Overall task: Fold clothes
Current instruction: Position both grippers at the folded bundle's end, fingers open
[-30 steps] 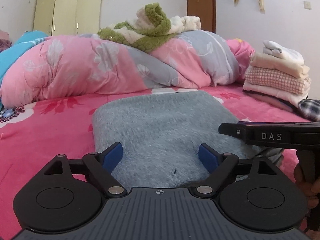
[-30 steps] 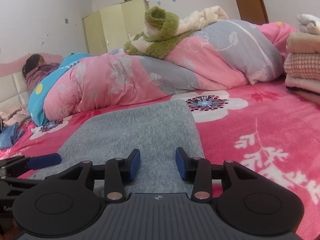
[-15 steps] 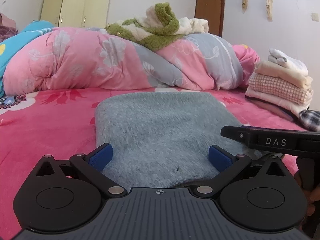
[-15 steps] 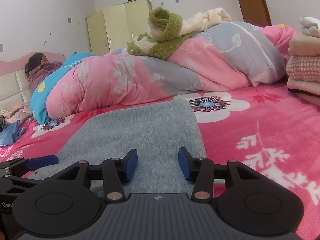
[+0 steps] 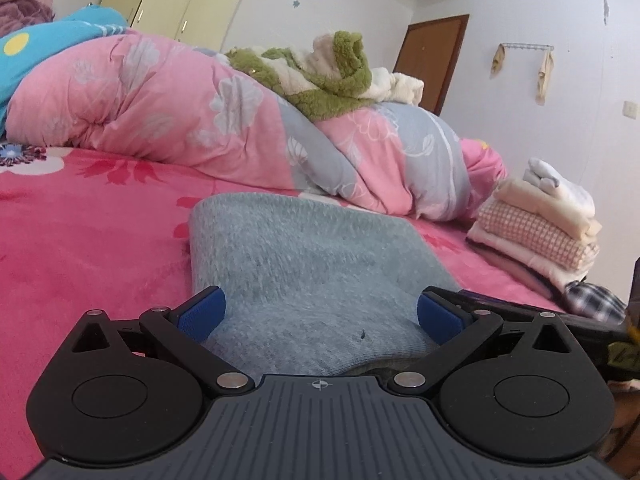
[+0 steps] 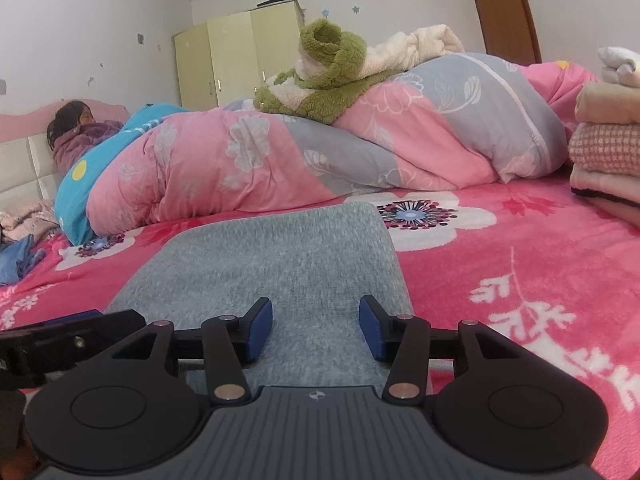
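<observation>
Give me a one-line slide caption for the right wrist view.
Open right hand-held gripper poised over a folded grey garment on a pink floral bedspread.

Both tongs share one build. The left tongs (image 5: 320, 314) and right tongs (image 6: 316, 330) have blue pads (image 5: 200, 314) on black linkage arms, silver pivot screws (image 6: 229, 391), two round black discs behind, and a ribbed grey housing (image 6: 316, 432) bearing a small crosshair mark.

sweater (image 5: 312, 264): grey knit, fuzzy, matt
bedspread (image 6: 520, 248): pink plush, soft nap
quilt (image 5: 168, 112): smooth printed cloth
left gripper (image 5: 320, 316): matt black plastic, blue pads
wardrobe (image 6: 236, 56): smooth, pale yellow
</observation>
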The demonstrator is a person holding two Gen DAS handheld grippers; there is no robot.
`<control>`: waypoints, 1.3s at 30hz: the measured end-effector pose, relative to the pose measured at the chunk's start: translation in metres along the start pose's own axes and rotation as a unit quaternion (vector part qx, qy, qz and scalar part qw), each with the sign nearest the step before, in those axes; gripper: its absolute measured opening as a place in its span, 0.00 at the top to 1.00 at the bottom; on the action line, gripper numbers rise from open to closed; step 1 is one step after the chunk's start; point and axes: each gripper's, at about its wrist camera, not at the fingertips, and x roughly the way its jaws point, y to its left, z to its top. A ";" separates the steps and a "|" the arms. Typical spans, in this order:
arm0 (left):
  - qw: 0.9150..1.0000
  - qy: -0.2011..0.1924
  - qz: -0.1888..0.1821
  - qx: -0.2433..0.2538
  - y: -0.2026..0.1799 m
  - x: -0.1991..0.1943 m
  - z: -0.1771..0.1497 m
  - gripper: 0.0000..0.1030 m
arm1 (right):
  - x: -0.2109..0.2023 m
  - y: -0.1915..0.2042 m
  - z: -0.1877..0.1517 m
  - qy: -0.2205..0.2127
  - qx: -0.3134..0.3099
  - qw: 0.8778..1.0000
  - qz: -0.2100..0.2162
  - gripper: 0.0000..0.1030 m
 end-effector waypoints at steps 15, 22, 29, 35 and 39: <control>0.995 0.055 0.061 0.062 -0.007 0.001 0.030 0.00 | -0.009 0.010 -0.004 0.001 0.000 0.999 -0.037 0.49; 0.992 0.110 0.058 0.024 0.004 0.020 0.028 0.00 | -0.053 0.029 0.003 0.000 -0.024 0.997 -0.074 0.44; 0.989 0.133 0.068 0.019 0.001 0.022 0.032 0.00 | -0.057 0.027 0.015 0.001 -0.005 0.997 -0.074 0.44; 0.986 0.141 0.083 0.031 -0.006 0.023 0.032 0.00 | -0.044 0.023 0.011 0.049 0.006 0.995 -0.086 0.45; 0.985 0.141 0.091 0.041 -0.009 0.023 0.033 0.00 | -0.049 0.028 0.031 0.030 0.008 0.997 -0.075 0.54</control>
